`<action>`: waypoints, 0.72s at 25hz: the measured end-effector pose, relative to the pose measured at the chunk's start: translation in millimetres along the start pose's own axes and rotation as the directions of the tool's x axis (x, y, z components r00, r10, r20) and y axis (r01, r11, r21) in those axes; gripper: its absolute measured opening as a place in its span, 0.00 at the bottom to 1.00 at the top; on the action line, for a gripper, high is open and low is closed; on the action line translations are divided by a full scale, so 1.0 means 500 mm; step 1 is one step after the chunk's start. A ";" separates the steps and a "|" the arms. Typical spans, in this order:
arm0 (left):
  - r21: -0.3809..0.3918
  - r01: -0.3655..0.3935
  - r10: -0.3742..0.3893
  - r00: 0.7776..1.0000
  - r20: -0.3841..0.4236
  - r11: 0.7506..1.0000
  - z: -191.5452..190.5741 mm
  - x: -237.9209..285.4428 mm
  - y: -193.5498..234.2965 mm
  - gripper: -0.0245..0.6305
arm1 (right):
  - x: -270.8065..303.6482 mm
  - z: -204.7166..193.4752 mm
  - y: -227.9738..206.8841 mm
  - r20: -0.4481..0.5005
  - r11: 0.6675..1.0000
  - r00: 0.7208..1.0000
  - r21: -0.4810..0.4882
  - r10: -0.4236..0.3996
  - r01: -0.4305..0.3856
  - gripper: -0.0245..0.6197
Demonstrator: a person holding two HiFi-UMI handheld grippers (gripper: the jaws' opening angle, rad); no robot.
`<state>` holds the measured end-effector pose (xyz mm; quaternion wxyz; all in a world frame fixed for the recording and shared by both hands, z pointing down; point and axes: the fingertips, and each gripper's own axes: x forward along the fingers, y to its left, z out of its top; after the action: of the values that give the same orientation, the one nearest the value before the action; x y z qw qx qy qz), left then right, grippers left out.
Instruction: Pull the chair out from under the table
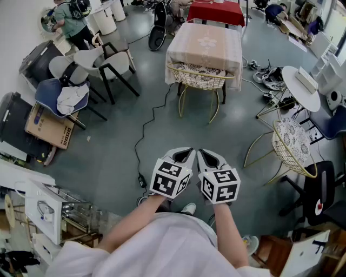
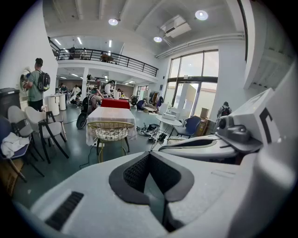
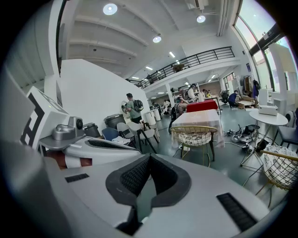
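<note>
— Head view: where is the chair [image 1: 201,80]?
— Partly under the surface [image 1: 205,43], well apart from the left gripper [image 1: 185,155] and the right gripper [image 1: 206,156].
— Are they open?
— No, both are closed and hold nothing.

No words can be read. The box [image 1: 47,127] bears dark print, too small to make out. Cubes on the left gripper [image 1: 186,153] and right gripper [image 1: 205,155] carry black-and-white square markers.

Two grippers [image 1: 184,155] [image 1: 208,157]. Two wire chairs [image 1: 201,79] [image 1: 292,142]. Three tables [image 1: 205,46] [image 1: 216,12] [image 1: 299,86]: one beige-clothed, one red-clothed, one round and white. Two grey chairs [image 1: 111,58] [image 1: 60,66]. Two blue chairs [image 1: 50,91] [image 1: 331,123]. One cardboard box [image 1: 48,127].
</note>
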<state>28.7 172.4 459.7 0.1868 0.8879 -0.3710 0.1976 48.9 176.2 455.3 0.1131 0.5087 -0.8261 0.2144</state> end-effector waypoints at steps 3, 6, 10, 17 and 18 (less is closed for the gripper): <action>-0.002 -0.006 0.006 1.000 -0.008 1.000 -0.003 0.005 -0.011 0.05 | -0.012 -0.007 -0.008 -0.002 1.000 1.000 0.004 0.002 -0.002 0.04; -0.007 -0.010 0.010 1.000 -0.021 1.000 -0.006 0.007 -0.014 0.04 | -0.016 -0.013 -0.010 -0.013 1.000 1.000 0.013 0.007 -0.007 0.04; -0.015 -0.001 0.000 0.999 -0.034 1.000 -0.011 0.009 -0.012 0.04 | -0.012 -0.020 -0.012 -0.023 1.000 1.000 0.017 0.003 -0.002 0.04; -0.037 0.061 -0.063 0.997 -0.035 0.997 0.005 0.026 0.006 0.04 | 0.003 -0.013 -0.029 -0.028 1.000 0.999 0.021 -0.021 0.021 0.04; -0.042 0.070 -0.072 0.997 -0.030 0.997 0.010 0.030 0.009 0.04 | 0.007 -0.009 -0.033 -0.025 0.999 0.999 0.027 -0.023 0.024 0.04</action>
<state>36.2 158.4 463.4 0.2178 0.8933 -0.3402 0.1972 62.1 169.1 464.6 0.1190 0.5172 -0.8157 0.2304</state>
